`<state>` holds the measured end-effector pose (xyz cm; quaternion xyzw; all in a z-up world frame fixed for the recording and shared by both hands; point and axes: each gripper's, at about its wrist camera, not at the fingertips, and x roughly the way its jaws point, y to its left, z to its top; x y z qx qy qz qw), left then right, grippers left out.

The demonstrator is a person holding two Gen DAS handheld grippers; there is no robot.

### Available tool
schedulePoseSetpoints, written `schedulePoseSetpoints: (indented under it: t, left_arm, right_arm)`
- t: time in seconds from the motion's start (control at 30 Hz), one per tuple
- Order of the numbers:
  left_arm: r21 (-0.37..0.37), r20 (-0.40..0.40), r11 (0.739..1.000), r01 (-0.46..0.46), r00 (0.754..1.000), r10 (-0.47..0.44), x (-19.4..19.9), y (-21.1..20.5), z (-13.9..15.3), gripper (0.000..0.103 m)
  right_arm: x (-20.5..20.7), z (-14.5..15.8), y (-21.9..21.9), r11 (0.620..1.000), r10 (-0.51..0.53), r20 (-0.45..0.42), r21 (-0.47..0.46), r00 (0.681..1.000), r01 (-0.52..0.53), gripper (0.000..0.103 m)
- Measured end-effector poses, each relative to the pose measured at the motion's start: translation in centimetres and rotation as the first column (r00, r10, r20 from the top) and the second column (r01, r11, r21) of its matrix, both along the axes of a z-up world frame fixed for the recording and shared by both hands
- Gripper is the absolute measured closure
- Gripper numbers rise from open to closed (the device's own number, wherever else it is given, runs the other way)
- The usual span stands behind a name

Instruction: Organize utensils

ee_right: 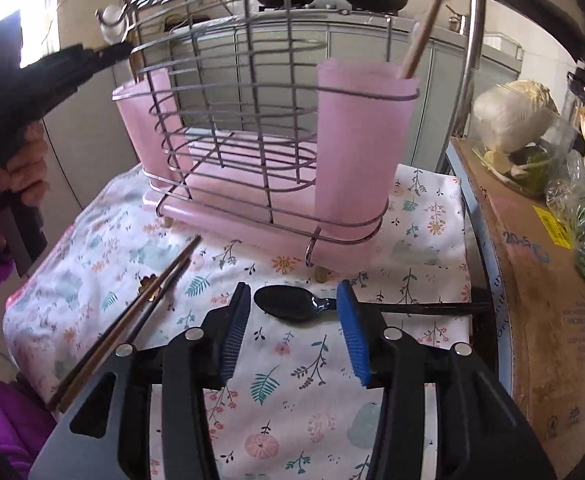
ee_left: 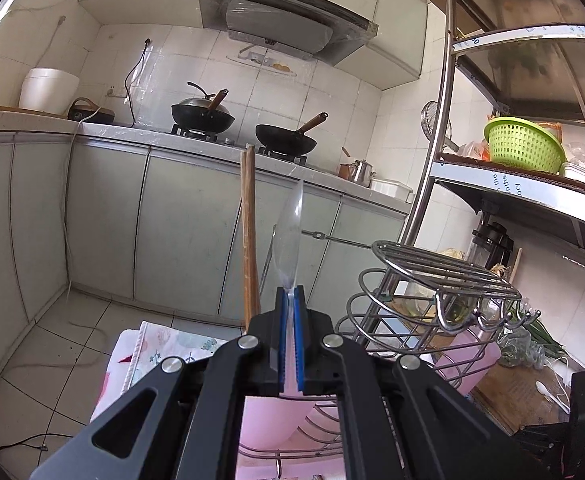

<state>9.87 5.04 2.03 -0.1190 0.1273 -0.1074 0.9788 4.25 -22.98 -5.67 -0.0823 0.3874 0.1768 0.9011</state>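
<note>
The right gripper [ee_right: 294, 332] hangs spread over the front of the flowered cloth [ee_right: 292, 408], holding nothing. Just beyond its fingertips, toward the cloth's right edge, lies a black spoon [ee_right: 288, 304], bowl to the left, handle running right; the right pad hides part of the handle. Near the cloth's left edge lie dark chopsticks [ee_right: 148, 304], slanting toward the front left corner, untouched.

At the back of the cloth stands the wire rack [ee_right: 252, 120] on its pink tray, with a pink cup [ee_right: 362, 148] at its right end and a second pink cup [ee_right: 148, 120] at its left. One wooden stick [ee_right: 424, 28], probably a chopstick, already leans in the right cup.

The left gripper [ee_left: 291, 300] is pressed together on the end of a clear plastic spoon [ee_left: 290, 236], held upright above the rack; from the right wrist view this gripper hangs by the rack's upper left. Whether the spoon is over a cup I cannot tell.

So the sorting seems at an early-to-middle stage: one utensil is stowed, the clear spoon is raised and not yet dropped in, and the black spoon and the chopsticks remain on the cloth. A white spoon [ee_left: 542, 388] on the cardboard to the right may also belong.
</note>
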Motion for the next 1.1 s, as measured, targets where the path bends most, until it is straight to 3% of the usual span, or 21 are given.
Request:
schedulePoseSetpoints:
  t: [0.17,0.33,0.5,0.63,0.67,0.7,0.73,0.8,0.9,1.1]
  left_arm:
    - [-0.010,-0.012,1.000,0.003,1.000,-0.003,0.1,0.4,-0.4,0.100]
    - [-0.010,-0.020,1.000,0.011,1.000,-0.011,0.3,0.5,-0.6,0.100]
    - [-0.013,-0.024,1.000,0.015,1.000,-0.015,0.5,0.3,-0.6,0.100]
    - [0.001,-0.010,1.000,0.022,1.000,-0.022,0.2,0.2,-0.2,0.100]
    - [0.001,-0.007,1.000,0.022,1.000,-0.022,0.1,0.1,-0.1,0.100]
    - [-0.001,-0.005,1.000,0.022,1.000,-0.022,0.1,0.1,-0.1,0.100]
    - [-0.005,-0.005,1.000,0.021,1.000,-0.021,0.0,0.1,0.0,0.100]
    - [-0.010,-0.004,1.000,0.020,1.000,-0.020,-0.1,0.1,0.1,0.100]
    - [-0.011,-0.002,1.000,0.019,1.000,-0.019,-0.4,0.0,0.3,0.100]
    - [-0.019,0.006,1.000,0.017,1.000,-0.017,-1.0,0.1,0.8,0.100]
  right_arm:
    - [0.7,-1.7,1.4,0.989,0.066,-0.016,-0.129,0.998,-0.067,0.058]
    - [2.0,-2.8,2.6,0.947,0.184,-0.086,-0.253,0.979,-0.200,0.058]
    - [3.3,-4.5,3.9,0.910,0.242,-0.131,-0.312,0.961,-0.272,0.057]
    - [3.7,-4.9,4.1,0.908,0.268,-0.123,-0.299,0.956,-0.293,0.058]
    - [3.8,-4.9,4.0,0.910,0.274,-0.128,-0.285,0.953,-0.300,0.067]
    - [3.8,-4.9,4.1,0.911,0.284,-0.136,-0.271,0.949,-0.311,0.083]
    - [3.6,-5.0,4.3,0.908,0.285,-0.126,-0.283,0.950,-0.309,0.089]
    - [3.0,-5.2,4.9,0.893,0.289,-0.082,-0.336,0.954,-0.300,0.093]
    - [2.0,-4.3,5.0,0.904,0.287,-0.035,-0.322,0.957,-0.283,0.095]
    - [-0.3,0.1,4.2,0.953,0.256,0.104,-0.193,0.961,-0.233,0.097]
